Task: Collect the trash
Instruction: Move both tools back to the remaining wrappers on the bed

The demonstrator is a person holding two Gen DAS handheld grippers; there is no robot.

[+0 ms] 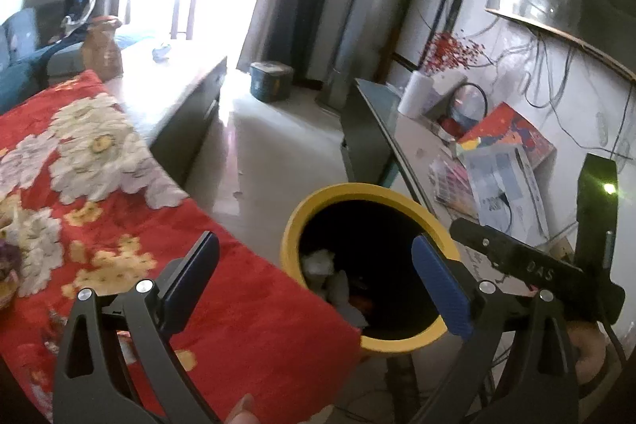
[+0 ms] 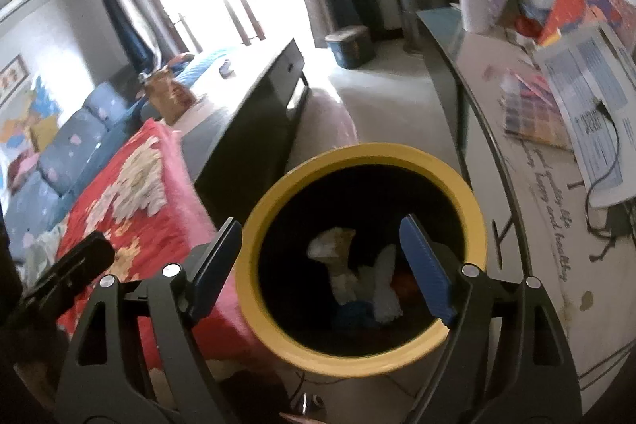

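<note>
A yellow-rimmed bin (image 1: 357,190) (image 2: 365,150) with a dark inside stands on the floor between a red cloth and a glass desk. In it lie crumpled white tissues (image 1: 318,261) (image 2: 334,249), a blue scrap (image 2: 353,312) and something orange-red. My left gripper (image 1: 316,241) hangs open over the bin's near left rim, with nothing between its blue pads. My right gripper (image 2: 322,223) is open above the bin's mouth and is also empty. Its black body (image 1: 536,265) shows at the right of the left wrist view.
A red floral cloth (image 1: 159,225) (image 2: 131,185) covers the surface left of the bin. Behind it stands a dark low cabinet (image 1: 190,114). The glass desk (image 1: 413,146) (image 2: 497,66) at the right carries papers, a cable and a paper roll. A green tub (image 1: 270,80) sits on the floor.
</note>
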